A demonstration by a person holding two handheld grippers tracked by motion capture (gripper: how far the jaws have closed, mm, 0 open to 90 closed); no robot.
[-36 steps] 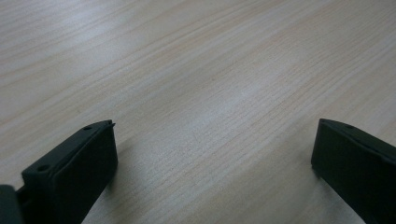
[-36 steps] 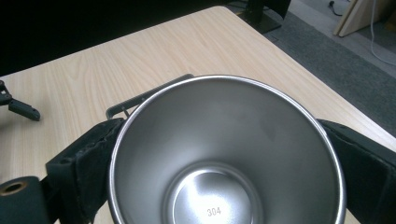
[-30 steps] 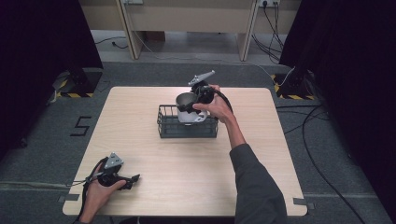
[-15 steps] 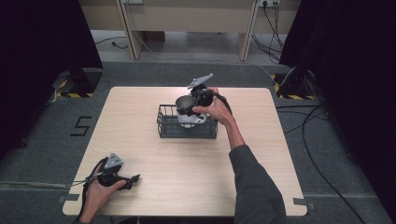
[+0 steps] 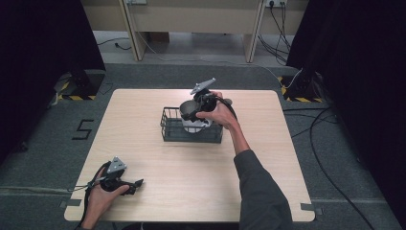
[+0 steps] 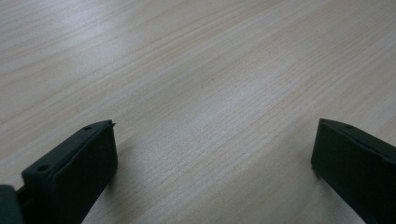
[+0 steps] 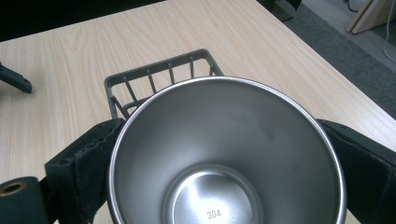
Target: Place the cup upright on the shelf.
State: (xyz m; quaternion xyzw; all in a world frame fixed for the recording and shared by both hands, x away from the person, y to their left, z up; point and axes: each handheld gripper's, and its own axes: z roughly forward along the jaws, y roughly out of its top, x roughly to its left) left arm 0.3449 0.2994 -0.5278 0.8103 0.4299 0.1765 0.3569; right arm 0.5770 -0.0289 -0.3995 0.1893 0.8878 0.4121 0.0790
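Cup: steel cup (image 7: 224,163) tilted, mouth facing the right gripper (image 5: 198,108), over the wire basket (image 5: 191,129) mid-surface.
Right jaws: clamped its sides.
Left gripper (image 5: 125,183): near-left corner, jaws spread, empty.

High view: fixed above the near edge of the table (image 5: 158,191), facing forward and down, far enough to take in the whole top. Left gripper view: very close to the tabletop, looking level along bare wood. Right gripper view: close above the wire basket (image 7: 140,79), looking down. All three share the tabletop.
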